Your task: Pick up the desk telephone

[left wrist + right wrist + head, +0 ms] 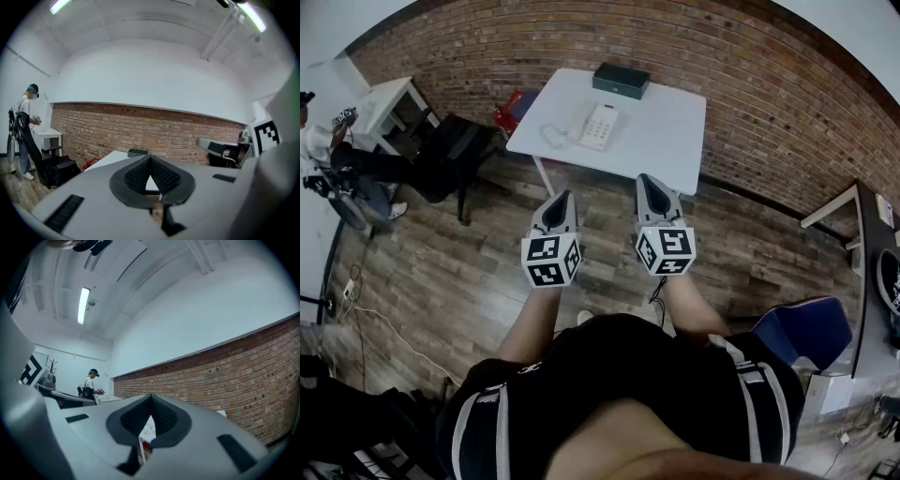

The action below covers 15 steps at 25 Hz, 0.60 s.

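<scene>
Two handheld grippers hover side by side above a wood-plank floor (450, 272), held out in front of the person. The left gripper (564, 196) and the right gripper (646, 178) each have their jaws pressed together with nothing between them. Both point toward a white table (675, 141) well ahead. The desk telephone (598, 126), white with a coiled cord, lies flat near the middle of the table, well apart from both grippers. A dark box (621, 81) sits at the table's far edge by a brick wall (750, 84). Another person (313, 141) stands far off at the left, near a black chair (455, 150).
</scene>
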Tool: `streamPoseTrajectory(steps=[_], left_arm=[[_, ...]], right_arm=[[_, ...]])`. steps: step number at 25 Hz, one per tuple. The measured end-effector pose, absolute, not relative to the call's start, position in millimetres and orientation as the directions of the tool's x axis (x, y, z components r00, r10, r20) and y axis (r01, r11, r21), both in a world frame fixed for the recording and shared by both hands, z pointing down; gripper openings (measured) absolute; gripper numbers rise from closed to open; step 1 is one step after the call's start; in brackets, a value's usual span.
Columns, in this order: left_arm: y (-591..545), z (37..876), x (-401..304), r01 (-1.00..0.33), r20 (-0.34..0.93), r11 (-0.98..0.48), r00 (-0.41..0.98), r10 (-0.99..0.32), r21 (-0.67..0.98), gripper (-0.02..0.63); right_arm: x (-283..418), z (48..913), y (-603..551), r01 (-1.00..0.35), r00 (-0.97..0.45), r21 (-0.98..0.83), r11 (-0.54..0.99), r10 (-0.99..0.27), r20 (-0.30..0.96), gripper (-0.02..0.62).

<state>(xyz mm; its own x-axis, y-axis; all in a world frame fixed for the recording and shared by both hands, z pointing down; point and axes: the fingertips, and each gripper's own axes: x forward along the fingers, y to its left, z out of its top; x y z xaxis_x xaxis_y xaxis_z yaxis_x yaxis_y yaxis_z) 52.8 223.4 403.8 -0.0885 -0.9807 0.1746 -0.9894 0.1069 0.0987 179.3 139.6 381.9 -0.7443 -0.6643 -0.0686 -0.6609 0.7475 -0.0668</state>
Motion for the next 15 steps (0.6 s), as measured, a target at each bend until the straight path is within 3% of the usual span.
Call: streamPoseTrajectory(steps=[15], left_arm=[[237.9, 404.4, 42.7, -0.987, 0.175, 0.128, -0.110, -0.978, 0.098, 0.002]], right_arm=[[171.1, 384.3, 150.6, -0.633, -0.765, -0.102, 0.768, -0.640, -0.071, -0.002]])
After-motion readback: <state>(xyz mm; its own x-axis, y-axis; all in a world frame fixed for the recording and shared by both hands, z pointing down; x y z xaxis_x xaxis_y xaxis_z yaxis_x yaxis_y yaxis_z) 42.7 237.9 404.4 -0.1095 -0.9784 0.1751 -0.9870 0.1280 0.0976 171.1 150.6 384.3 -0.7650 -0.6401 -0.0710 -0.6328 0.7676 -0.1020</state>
